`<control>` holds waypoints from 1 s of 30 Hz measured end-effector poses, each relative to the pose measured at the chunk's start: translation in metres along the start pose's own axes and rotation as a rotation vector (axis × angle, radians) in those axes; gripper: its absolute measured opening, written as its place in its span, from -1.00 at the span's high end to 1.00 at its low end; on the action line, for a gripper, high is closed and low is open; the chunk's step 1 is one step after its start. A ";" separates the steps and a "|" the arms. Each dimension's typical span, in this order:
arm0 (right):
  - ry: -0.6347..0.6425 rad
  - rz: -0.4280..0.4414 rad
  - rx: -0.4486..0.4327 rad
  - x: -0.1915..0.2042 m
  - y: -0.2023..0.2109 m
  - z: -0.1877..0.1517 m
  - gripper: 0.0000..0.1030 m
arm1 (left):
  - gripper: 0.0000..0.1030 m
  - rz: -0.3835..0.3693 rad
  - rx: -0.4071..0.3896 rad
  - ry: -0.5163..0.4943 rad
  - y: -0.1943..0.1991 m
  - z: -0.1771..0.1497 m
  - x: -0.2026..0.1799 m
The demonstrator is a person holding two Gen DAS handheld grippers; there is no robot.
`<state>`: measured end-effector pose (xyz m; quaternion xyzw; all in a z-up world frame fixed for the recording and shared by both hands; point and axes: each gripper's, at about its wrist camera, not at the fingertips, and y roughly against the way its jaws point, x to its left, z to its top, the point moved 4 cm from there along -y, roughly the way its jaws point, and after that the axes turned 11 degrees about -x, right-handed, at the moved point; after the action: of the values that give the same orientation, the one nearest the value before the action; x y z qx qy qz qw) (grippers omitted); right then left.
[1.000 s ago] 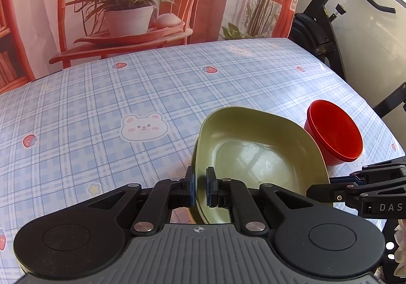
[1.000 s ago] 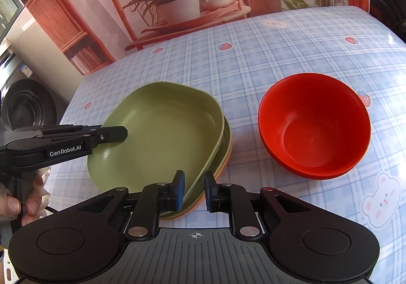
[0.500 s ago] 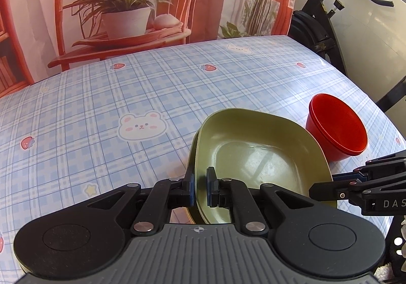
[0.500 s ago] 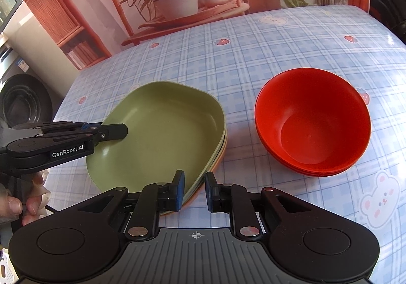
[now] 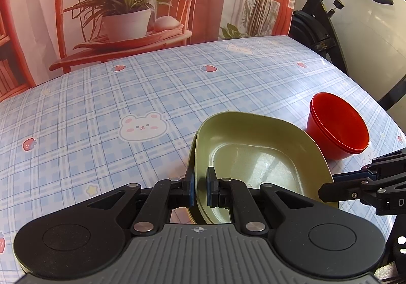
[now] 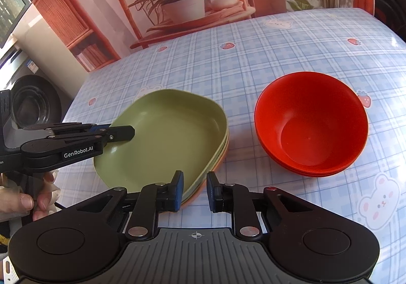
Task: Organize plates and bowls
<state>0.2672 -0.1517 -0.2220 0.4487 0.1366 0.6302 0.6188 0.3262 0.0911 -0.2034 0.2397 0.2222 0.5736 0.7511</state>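
The desk (image 5: 127, 96), covered in a blue plaid cloth with bears and strawberries, carries two stacks as it did a second ago. The plates (image 6: 162, 142) sit at its near left part in the right wrist view: a green one on top, with more rims showing under it, the lowest orange. The green top plate now lies lower and closer onto the ones beneath than a second ago, when its left side stood tilted up. The red bowls (image 6: 312, 126) are nested just right of the plates, apart from them, where they stood before.

The left gripper (image 5: 201, 187) is pinching the near left rim of the green plate, its blue pads pressed on either side of the rim, as in the earlier frames. In the right wrist view it reaches in from the left over the plate's edge (image 6: 121, 133), and a hand (image 6: 28, 197) holds its grip.

The right gripper (image 6: 195, 191) stands at the near right rim of the plates, its jaws a little apart; the rims lie against its left pad, and the right pad is clear of them. That gap looks unchanged.
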 end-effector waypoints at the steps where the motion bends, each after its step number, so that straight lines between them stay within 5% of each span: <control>1: 0.011 -0.002 -0.002 0.001 -0.001 0.000 0.69 | 0.81 0.000 -0.002 0.002 0.000 0.000 0.000; 20: 0.010 -0.045 -0.007 0.003 -0.008 -0.006 0.72 | 0.79 -0.011 -0.038 -0.035 0.006 0.007 0.003; 30: 0.019 -0.022 -0.010 0.004 -0.002 -0.007 0.64 | 0.79 0.010 -0.046 0.040 0.023 -0.001 0.013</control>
<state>0.2643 -0.1447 -0.2257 0.4381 0.1440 0.6283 0.6266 0.3110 0.1092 -0.1906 0.2120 0.2226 0.5869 0.7490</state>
